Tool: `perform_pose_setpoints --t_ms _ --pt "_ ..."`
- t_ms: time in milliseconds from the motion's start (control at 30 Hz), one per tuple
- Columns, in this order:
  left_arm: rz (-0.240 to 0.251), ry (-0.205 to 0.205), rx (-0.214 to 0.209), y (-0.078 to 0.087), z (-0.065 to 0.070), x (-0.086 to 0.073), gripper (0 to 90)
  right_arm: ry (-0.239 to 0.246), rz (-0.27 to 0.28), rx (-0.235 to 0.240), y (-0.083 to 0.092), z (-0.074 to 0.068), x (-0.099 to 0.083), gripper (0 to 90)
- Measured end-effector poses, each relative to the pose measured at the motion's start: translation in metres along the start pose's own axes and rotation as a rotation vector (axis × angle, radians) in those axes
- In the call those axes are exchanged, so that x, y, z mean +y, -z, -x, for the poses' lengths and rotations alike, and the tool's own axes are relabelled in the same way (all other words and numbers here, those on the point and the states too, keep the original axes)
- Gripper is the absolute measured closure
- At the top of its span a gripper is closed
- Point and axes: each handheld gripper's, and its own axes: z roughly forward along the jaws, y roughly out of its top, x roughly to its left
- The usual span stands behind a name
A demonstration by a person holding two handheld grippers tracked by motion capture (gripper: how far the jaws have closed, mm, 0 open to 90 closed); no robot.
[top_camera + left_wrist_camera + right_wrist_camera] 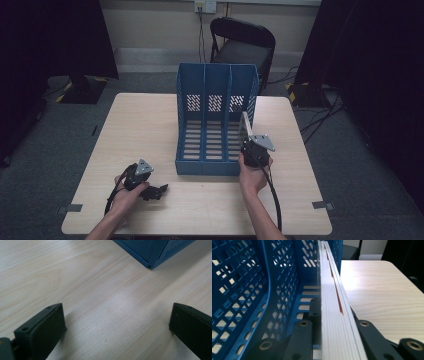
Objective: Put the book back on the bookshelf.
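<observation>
Book (pixel 334 315) clamped edge-on between the right tongs (pixel 332 340), over blue rack (pixel 249 302).

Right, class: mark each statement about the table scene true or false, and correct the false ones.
1. The right gripper is shut on a thin book. True.
2. The left gripper holds a pen. False: its jaws stand open over bare tabletop with nothing between them.
3. The blue file rack has three compartments. True.
4. The book is going into the rack's leftmost compartment. False: in the high view it stands on edge at the rightmost one.
5. The left gripper rests inside the rack. False: it lies on the wooden table, in front of the rack and to its left.
</observation>
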Motion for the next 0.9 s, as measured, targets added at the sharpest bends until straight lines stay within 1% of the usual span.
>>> perform_pose_setpoints --t_ms 100,233,300,400,500,567,633,700,800,833,900 --pt "-0.001 0.000 0.001 0.000 0.000 0.000 0.0 0.006 -0.003 -0.020 0.001 -0.003 0.000 76.4" --pt "-0.001 0.000 0.001 0.000 0.000 0.000 0.0 0.006 -0.006 -0.019 0.001 -0.003 0.000 75.9" --pt "-0.001 0.000 0.000 0.000 0.000 0.000 0.0 0.010 -0.006 -0.010 0.001 -0.001 0.001 74.1" --pt "-0.001 -0.001 0.000 0.000 0.000 0.000 0.0 -0.006 -0.008 0.006 0.003 0.000 0.006 72.5" --pt "-0.001 0.000 0.000 0.000 0.000 0.000 0.0 0.008 -0.006 0.019 0.002 0.000 0.013 71.3" --pt "-0.001 0.001 0.001 0.000 0.000 0.000 0.0 0.000 -0.008 0.034 0.001 0.001 0.016 70.1" --pt "-0.001 0.002 0.003 0.000 0.000 0.000 0.0 0.005 -0.024 0.044 -0.001 0.002 0.019 69.8" --pt "-0.001 0.002 0.003 0.000 0.000 0.000 0.0 0.011 -0.036 0.057 -0.003 0.002 0.022 70.0" --pt "0.000 0.002 0.003 0.000 0.000 0.000 0.0 0.012 -0.057 0.054 -0.006 0.002 0.026 73.8" --pt "0.001 0.003 0.004 0.000 0.000 0.000 0.0 0.021 -0.060 0.054 -0.007 0.001 0.027 75.0" --pt "0.001 0.003 0.004 0.000 0.000 0.000 0.0 0.036 -0.060 0.037 -0.007 0.000 0.026 76.3"
